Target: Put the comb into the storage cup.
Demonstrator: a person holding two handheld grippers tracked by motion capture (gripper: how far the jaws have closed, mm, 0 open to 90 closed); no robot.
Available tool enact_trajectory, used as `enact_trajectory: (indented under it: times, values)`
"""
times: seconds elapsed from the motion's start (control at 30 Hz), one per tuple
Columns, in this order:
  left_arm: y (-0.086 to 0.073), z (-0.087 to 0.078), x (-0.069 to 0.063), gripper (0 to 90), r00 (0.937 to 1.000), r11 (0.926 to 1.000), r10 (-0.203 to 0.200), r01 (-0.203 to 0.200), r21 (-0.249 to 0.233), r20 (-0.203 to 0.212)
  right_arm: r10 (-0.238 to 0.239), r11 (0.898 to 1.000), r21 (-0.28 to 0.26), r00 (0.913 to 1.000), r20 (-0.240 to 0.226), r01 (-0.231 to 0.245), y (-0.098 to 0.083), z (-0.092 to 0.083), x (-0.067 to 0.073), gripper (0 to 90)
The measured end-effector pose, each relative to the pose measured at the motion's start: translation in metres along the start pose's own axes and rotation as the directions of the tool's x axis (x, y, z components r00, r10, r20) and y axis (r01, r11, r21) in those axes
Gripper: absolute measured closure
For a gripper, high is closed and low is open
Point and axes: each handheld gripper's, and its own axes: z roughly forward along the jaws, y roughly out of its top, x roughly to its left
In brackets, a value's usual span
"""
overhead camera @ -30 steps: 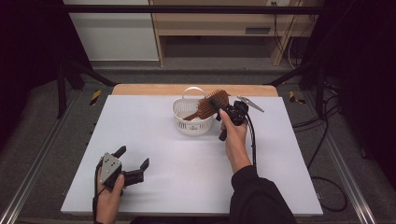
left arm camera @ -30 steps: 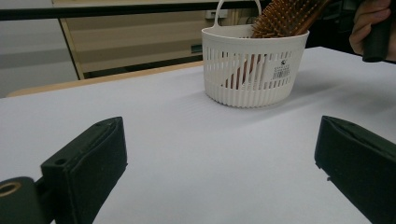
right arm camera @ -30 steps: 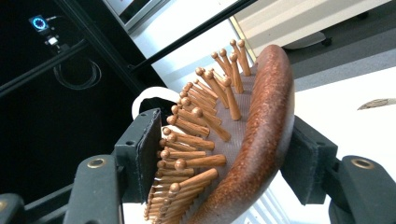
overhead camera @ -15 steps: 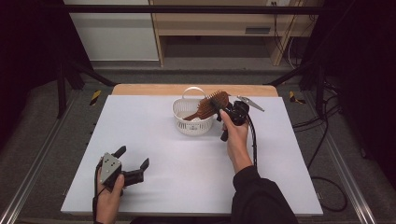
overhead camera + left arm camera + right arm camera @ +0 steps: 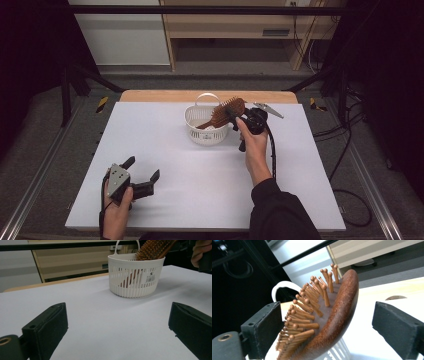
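Right tongs (image 5: 239, 119), held in the right hand (image 5: 254, 146), are seen at the far right rim of the basket (image 5: 207, 131); in the right gripper view the jaws stand wide apart with the head of the hairbrush (image 5: 322, 320) between them; the left jaw lies close against the bristle tips and a clear gap separates the right jaw from the wooden back, so nothing is clamped; whether the left jaw touches the bristles cannot be told. Left tongs (image 5: 142, 176), held in the left hand (image 5: 116, 210) near the front left of the table (image 5: 175, 165), are spread wide with nothing between the jaws, as shown in the left gripper view, where bare white surface lies between them.

Hairbrush (image 5: 225, 113): brown wood with peg bristles; it is propped at a tilt in the basket, handle down inside and head raised over the rim toward the right hand; in the left gripper view its head (image 5: 153, 248) is seen above the basket wall (image 5: 136, 277), and the handle shows through the slats.

Basket: white, slatted, with a loop handle at the back and a small label on its side; it stands upright on the far middle of the table, well apart from the left tongs.

Table: white top with a wooden strip along the far edge; a black cable (image 5: 272, 150) is trailed from the right tongs along the forearm.
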Motion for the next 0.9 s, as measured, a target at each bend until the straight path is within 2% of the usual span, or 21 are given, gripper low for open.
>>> enact_trajectory:
  times: [0.3,0.43,0.9]
  values:
    - [0.000,0.000,0.000,2.2,1.0000,1.0000,0.001,-0.001,0.001,-0.001,-0.036,0.999,0.015,0.9989,0.030,0.036,0.001,-0.003,-0.001,4.9]
    - [0.000,0.000,0.000,2.2,1.0000,1.0000,0.001,-0.001,0.001,-0.001,-0.042,0.999,0.010,0.9988,0.026,0.042,0.002,-0.006,0.000,5.2]
    - [0.000,0.000,0.000,2.2,1.0000,1.0000,0.002,-0.002,0.000,0.000,-0.062,0.997,-0.053,0.9978,0.024,0.063,0.012,-0.020,0.003,5.9]
